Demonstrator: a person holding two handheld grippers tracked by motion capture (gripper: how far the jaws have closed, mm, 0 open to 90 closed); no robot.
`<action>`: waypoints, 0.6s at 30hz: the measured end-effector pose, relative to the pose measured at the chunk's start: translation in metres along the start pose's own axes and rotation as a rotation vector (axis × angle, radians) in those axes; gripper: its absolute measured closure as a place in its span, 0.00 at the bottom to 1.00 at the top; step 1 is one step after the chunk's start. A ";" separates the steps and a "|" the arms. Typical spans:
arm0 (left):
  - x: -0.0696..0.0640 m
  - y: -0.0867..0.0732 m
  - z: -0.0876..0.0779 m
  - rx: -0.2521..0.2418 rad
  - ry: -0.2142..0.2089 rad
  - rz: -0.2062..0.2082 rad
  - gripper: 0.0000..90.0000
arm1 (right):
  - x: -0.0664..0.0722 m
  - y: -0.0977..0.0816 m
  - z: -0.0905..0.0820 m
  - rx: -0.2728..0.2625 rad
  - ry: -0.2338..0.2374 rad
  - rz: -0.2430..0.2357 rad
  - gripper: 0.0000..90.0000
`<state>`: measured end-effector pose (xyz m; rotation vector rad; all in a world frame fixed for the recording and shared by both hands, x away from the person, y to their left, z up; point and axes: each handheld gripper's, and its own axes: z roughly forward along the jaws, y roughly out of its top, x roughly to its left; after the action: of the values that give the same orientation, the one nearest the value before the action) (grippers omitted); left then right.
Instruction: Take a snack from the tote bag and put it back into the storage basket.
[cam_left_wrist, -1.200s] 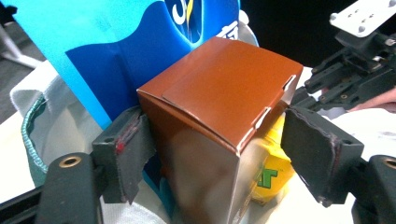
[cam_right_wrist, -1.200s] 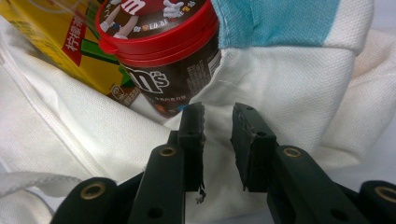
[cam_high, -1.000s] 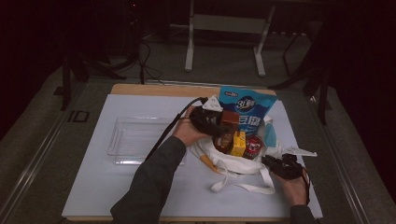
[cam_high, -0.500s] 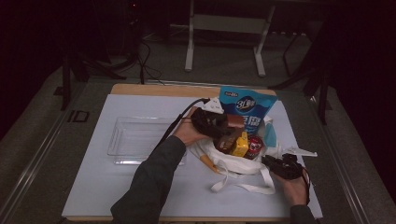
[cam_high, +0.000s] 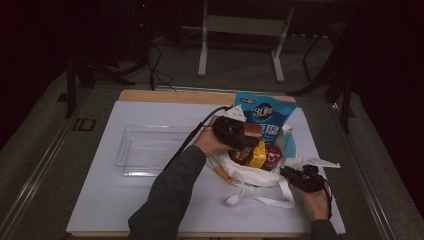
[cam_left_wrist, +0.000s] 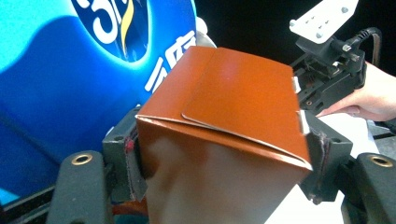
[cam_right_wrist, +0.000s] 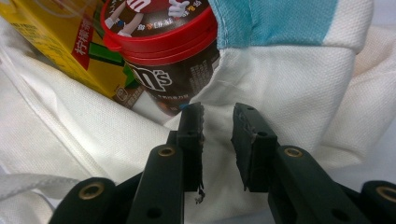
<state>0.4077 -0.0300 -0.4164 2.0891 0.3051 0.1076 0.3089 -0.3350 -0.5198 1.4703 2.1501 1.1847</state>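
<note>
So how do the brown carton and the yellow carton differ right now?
The brown carton is clamped between the left gripper pads, lifted above the white bag; the yellow carton sits inside the bag, ungripped. The brown one looks plain, the yellow one printed. Both are box-shaped cartons.

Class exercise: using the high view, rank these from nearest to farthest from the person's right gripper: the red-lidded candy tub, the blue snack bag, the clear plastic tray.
Measured from the right gripper:
1. Red-lidded candy tub, inside the white tote, just up-left.
2. Blue snack bag, standing at the tote's back.
3. Clear plastic tray, far left on the table.
</note>
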 end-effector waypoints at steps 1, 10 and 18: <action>0.000 0.001 0.000 0.008 0.006 0.005 0.37 | 0.000 0.000 0.000 0.000 0.002 0.000 0.81; -0.007 0.006 0.005 0.011 0.019 0.051 0.46 | -0.001 0.000 0.000 -0.002 0.009 0.007 0.81; -0.003 0.007 0.012 -0.019 -0.011 0.027 0.43 | -0.002 0.000 0.000 -0.002 0.011 0.009 0.81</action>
<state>0.4082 -0.0446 -0.4163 2.0745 0.2680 0.1144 0.3094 -0.3363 -0.5205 1.4775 2.1506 1.2007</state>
